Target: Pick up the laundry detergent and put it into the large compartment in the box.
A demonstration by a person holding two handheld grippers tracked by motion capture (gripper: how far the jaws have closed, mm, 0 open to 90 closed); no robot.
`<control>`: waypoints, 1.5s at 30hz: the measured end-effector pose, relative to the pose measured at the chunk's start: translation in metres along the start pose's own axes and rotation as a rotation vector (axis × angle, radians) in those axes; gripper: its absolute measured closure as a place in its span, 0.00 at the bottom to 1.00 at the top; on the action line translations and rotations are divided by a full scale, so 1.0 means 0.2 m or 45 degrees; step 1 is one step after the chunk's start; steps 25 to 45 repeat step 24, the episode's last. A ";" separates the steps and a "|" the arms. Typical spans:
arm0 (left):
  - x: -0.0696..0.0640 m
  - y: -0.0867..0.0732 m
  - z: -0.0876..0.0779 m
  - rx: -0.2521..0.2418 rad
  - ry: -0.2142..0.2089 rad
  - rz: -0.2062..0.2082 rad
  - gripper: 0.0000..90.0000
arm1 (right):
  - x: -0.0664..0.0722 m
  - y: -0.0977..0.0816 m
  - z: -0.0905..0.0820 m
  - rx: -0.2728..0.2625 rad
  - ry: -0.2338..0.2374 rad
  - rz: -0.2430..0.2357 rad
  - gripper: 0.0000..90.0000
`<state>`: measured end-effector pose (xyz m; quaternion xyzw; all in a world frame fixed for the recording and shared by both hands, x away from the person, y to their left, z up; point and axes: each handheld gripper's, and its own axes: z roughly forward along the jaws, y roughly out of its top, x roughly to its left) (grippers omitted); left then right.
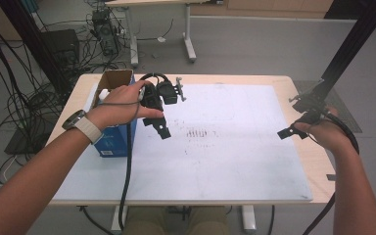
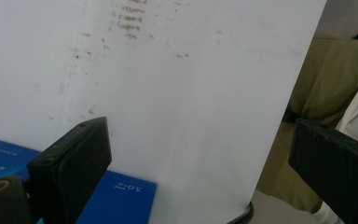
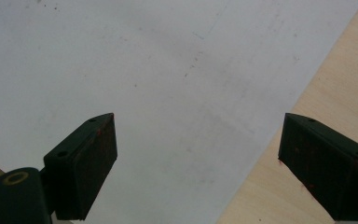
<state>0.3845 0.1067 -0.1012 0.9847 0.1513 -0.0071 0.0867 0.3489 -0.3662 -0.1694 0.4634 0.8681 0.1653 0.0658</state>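
Cables clutter the floor behind the tabletop (image 1: pixel 293 85) with its stained white mat (image 1: pixel 225 161). Blue box (image 1: pixel 117 137), top flaps open, stands at left edge. Left tongs (image 1: pixel 160 128) released just beside it; a careless swing could topple it. Right tongs (image 1: pixel 290 133) released at right edge. Box print: "5.0"-something, blurred.

The white board (image 1: pixel 215 147) lay bare across its middle and right, free for passage. Only the blue box (image 1: pixel 115 137) at its left edge stood in the way.
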 end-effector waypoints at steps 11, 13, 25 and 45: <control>0.00 0.00 0.01 -0.006 0.001 -0.013 0.07 | -0.01 -0.02 0.00 -0.004 0.003 0.004 0.13; 0.00 0.00 0.01 -0.007 0.000 -0.016 0.07 | -0.01 -0.02 0.00 -0.006 0.002 0.004 0.13; 0.00 -0.01 0.01 -0.002 -0.002 -0.022 0.07 | -0.01 -0.04 0.00 -0.017 -0.003 0.009 0.12; 0.00 -0.01 0.01 -0.002 -0.002 -0.022 0.07 | -0.01 -0.04 0.00 -0.017 -0.003 0.009 0.12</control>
